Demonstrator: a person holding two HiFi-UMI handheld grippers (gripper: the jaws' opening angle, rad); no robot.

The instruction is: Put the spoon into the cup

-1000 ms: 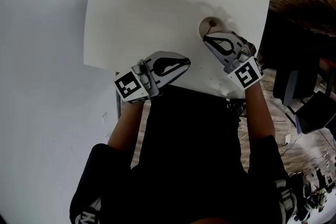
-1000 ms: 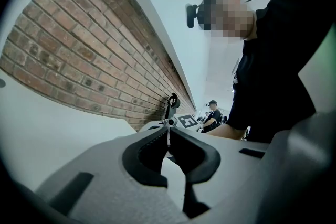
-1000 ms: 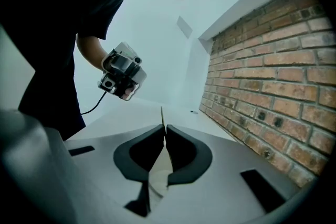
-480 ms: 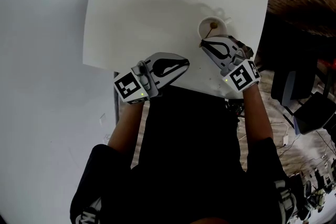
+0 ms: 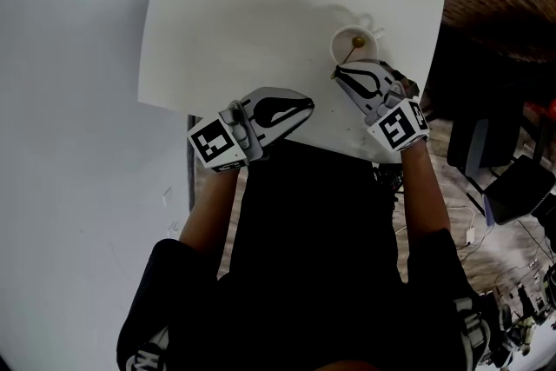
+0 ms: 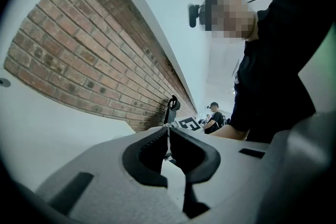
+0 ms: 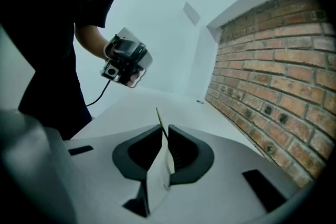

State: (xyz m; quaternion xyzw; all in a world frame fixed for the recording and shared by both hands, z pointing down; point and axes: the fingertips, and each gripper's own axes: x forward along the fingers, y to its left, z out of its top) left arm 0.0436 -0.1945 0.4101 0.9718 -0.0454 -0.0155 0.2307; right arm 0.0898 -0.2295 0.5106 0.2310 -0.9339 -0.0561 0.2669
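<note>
The spoon [image 5: 344, 60] slants out of the white cup [image 5: 339, 39] at upper right of the head view. One end sits inside, and the thin handle runs down-left into the tips of the right tongs [image 5: 338, 71], which are pinched together on it. I can make out nothing else in the cup. The left tongs [image 5: 306, 103], closed and empty, hover at the lower edge of the desk [image 5: 261, 4]. A second ago the right tongs overlapped the cup; they have since drawn back.

Seemingly a lab or studio: brick wall [image 6: 79, 60], white table [image 5: 261, 13], cables [image 5: 476, 221] across the floor, black chairs [image 5: 521, 182].
</note>
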